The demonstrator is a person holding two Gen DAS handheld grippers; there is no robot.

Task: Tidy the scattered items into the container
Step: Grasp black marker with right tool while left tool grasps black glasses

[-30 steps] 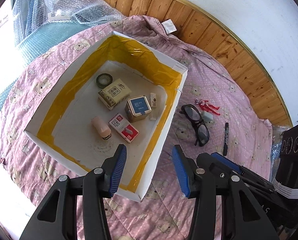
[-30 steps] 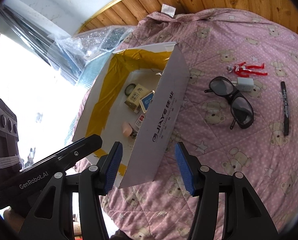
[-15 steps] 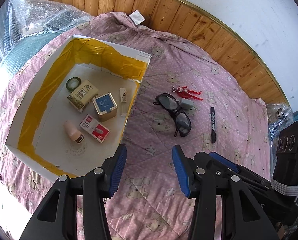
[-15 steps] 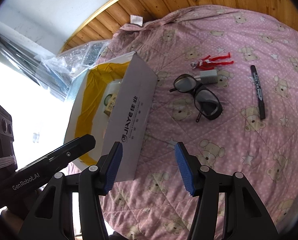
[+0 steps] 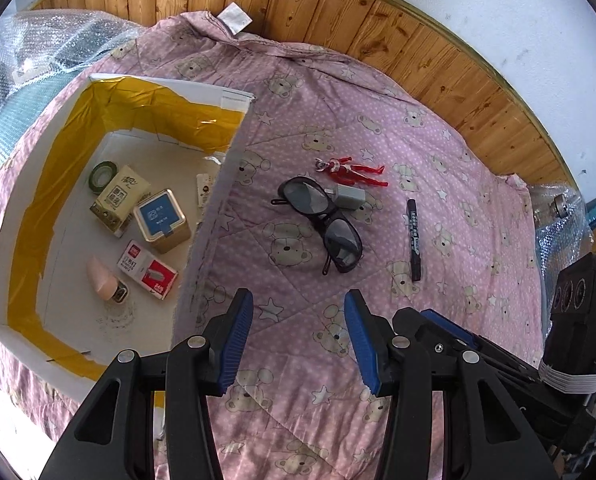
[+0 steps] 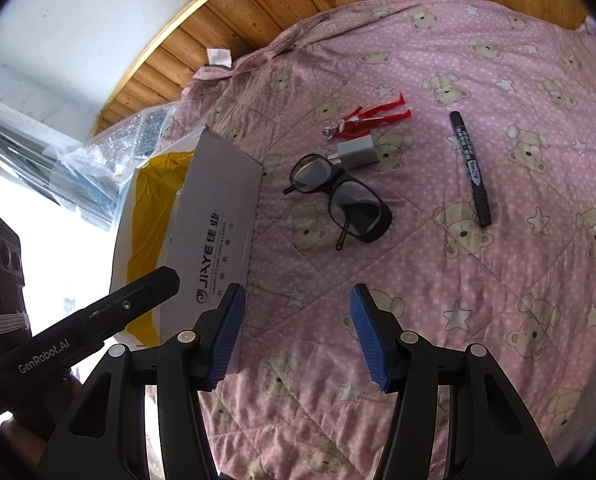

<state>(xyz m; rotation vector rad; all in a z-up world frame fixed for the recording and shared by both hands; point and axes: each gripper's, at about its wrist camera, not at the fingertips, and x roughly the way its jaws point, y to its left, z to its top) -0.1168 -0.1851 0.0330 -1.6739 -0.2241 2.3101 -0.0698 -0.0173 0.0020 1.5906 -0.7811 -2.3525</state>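
Pink bear-print quilt (image 5: 438, 152) over wood floor, white wall behind. Box (image 5: 234, 98) at quilt's left, yellow tape lining; inside: tape roll, tin, packets.

Left gripper (image 5: 298, 338): jaws wide apart, empty, hovering above quilt, touching nothing. Right gripper (image 6: 296, 338): same, wide apart, empty.

Outside box, right of its wall: glasses (image 6: 340, 198), long axis diagonal, charger (image 6: 358, 152) touching upper lens; red figure (image 6: 364, 118) just beyond, feet pointing right. Marker (image 6: 470, 168) apart at right, pointing roughly away from camera.
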